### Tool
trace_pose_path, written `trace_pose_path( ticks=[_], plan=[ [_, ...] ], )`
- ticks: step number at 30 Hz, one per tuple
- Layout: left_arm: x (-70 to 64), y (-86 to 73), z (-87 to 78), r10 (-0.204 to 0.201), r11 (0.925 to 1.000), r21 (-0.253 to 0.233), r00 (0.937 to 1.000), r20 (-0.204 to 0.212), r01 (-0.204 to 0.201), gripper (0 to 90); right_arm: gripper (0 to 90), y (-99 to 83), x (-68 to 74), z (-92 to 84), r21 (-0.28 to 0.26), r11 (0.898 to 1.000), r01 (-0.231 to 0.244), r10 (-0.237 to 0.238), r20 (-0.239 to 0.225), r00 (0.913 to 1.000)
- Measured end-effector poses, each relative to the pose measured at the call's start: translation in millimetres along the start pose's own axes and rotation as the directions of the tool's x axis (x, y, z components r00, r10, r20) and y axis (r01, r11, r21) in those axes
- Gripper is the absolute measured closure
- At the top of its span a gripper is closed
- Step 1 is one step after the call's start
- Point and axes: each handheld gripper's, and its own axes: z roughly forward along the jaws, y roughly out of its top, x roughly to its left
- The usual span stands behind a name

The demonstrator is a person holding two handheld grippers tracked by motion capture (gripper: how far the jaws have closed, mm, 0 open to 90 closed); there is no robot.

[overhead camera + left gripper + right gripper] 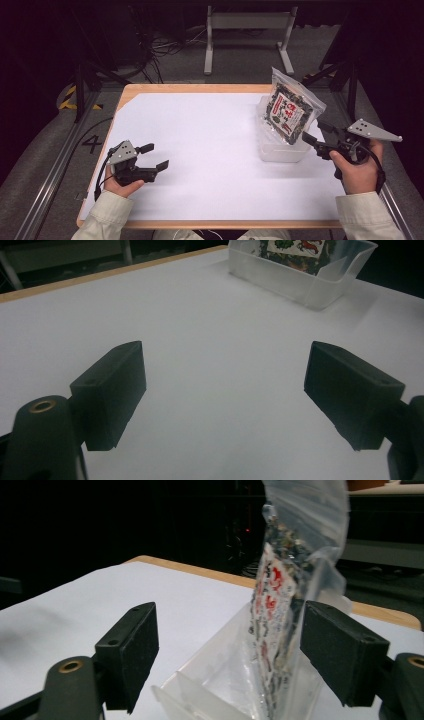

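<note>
Just ahead of the right gripper (318,137), in the high view: a snack bag (291,106) standing upright in a clear plastic bin (280,150), leaning toward the far right; jaws spread, nothing pinched. Far across the white table (200,130), to that gripper's left: the left gripper (154,156), jaws likewise apart, resting low over bare surface, well apart from the bin.

From the left gripper view: black pads (112,390) wide open over blank tabletop, nothing between; bin (310,282) and bag up ahead and to the right, well off.

From the right gripper view: bag (280,610) rising between the open pads (132,650), close to the right-hand one, apparently not pressed; bin wall (200,690) just below and in front.

Likely trouble: bag released while tall and top-heavy, so prone to tipping over the bin's rim; a backing jaw catching the crinkled film could drag it out or shift the light bin. Little else in the way: table bare, wooden edge and a metal stand (248,30) beyond.
</note>
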Motion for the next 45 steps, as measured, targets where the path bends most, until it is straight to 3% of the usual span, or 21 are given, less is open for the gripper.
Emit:
trace_pose_path(
  ticks=[8,17,26,33,45],
  plan=[
    [-4.1,-1.0,-3.8,0.005,1.0,-0.007,0.9999,0.01,-0.005,17.4,22.2,-8.4,22.2,-5.0,-0.023,0.999,0.034,-0.037,-0.107,0.9935],
    [-9.0,-4.4,-6.6,0.004,0.9998,-0.021,0.9998,0.019,-0.004,16.7,21.1,-21.6,38.9,-0.5,-0.037,0.999,0.038,-0.044,-0.181,0.9824],
    [-10.8,-4.7,-6.6,0.009,0.9997,-0.021,0.9996,0.025,-0.009,16.4,20.9,-44.0,46.0,13.5,-0.011,0.999,0.04,-0.042,-0.196,0.9798],
    [-9.6,-5.9,-5.7,0.025,0.9995,-0.019,0.9996,-0.015,-0.025,16.3,20.9,-61.2,50.4,19.1,0.001,0.998,0.069,-0.068,-0.177,0.9819],
    [-7.2,-11.3,-2.3,0.009,0.9999,-0.009,0.9999,-0.011,-0.009,16.3,21.4,-93.9,54.8,33.9,0.045,0.995,0.087,-0.078,-0.179,0.9808]
  ],
)
